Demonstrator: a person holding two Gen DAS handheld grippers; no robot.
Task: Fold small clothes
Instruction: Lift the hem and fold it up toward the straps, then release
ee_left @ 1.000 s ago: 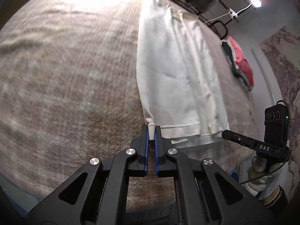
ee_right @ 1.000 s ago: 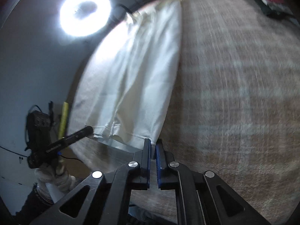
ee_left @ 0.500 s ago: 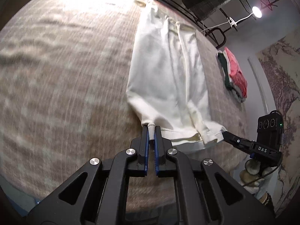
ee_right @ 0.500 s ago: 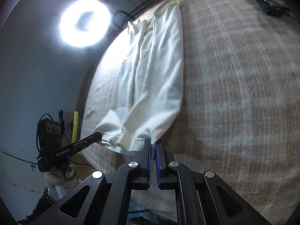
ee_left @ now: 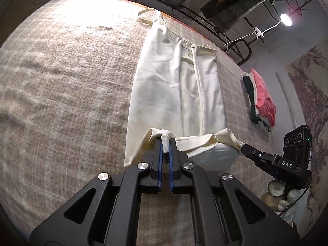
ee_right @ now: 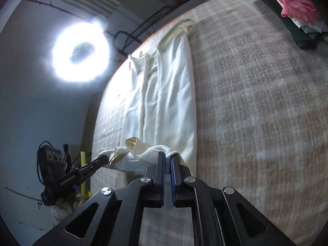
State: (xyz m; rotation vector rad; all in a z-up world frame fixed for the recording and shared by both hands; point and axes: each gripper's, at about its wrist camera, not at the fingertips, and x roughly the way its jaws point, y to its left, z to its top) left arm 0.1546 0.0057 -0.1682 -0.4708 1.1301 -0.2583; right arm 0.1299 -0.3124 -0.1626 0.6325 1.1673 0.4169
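Lying flat, cream trousers (ee_left: 176, 90) are lifted at the hem. Each corner is pinched by the left tool (ee_left: 165, 143) and right tool (ee_right: 167, 156). "DAS" is read on the right tool.

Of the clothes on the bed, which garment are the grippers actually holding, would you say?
The white garment stretched out mid-bed: the left gripper and right gripper pinch its lifted near hem. The pink-topped folded stack lies untouched aside.
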